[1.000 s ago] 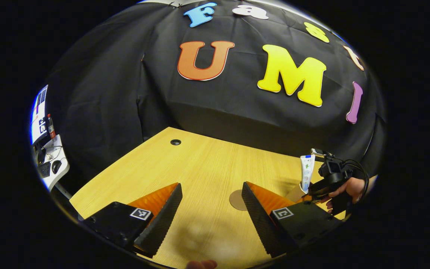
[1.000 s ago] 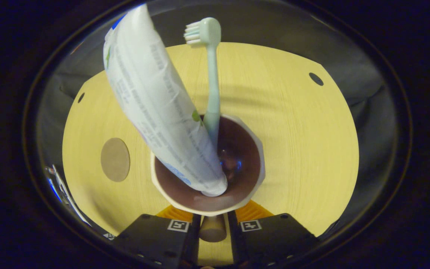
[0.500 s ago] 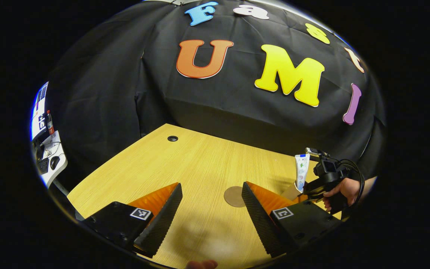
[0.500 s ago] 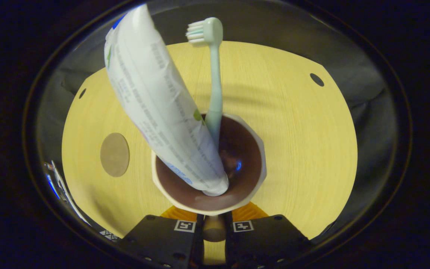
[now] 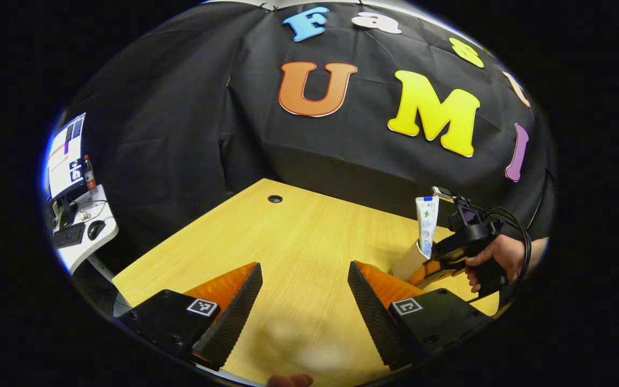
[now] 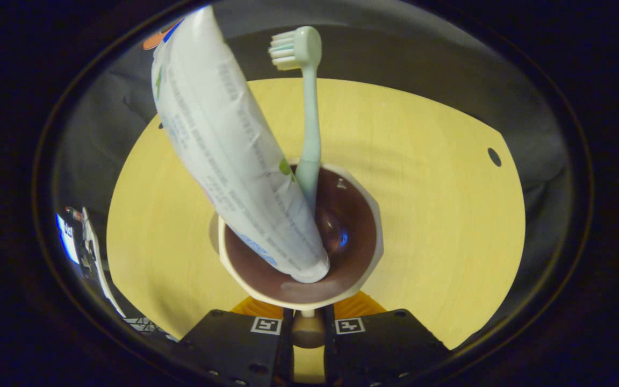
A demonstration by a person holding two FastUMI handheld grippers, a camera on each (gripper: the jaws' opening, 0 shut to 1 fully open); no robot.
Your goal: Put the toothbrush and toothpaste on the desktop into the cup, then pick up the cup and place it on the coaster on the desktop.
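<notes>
In the right gripper view, a cup (image 6: 378,231), white outside and brown inside, holds a white toothpaste tube (image 6: 234,156) and a pale green toothbrush (image 6: 309,129), both leaning out of it. My right gripper (image 6: 308,322) is shut on the cup's handle. A brown sliver of the coaster (image 6: 214,232) peeks out by the cup's left side. In the left gripper view, the cup (image 5: 407,262) with the toothpaste tube (image 5: 426,226) sits at the right, held by the right gripper (image 5: 422,272) in a hand (image 5: 497,257). My left gripper (image 5: 304,301) is open over bare desk.
The wooden desk (image 5: 288,242) has a cable hole (image 5: 274,199) near its far corner, which also appears as a hole (image 6: 494,157) in the right gripper view. Left of the booth stands a white side table (image 5: 81,228) with a keyboard and mouse.
The right gripper carried the cup sideways toward the coaster, which went from lying apart at the left to almost hidden under the cup. The left gripper turned slightly and stayed open.
</notes>
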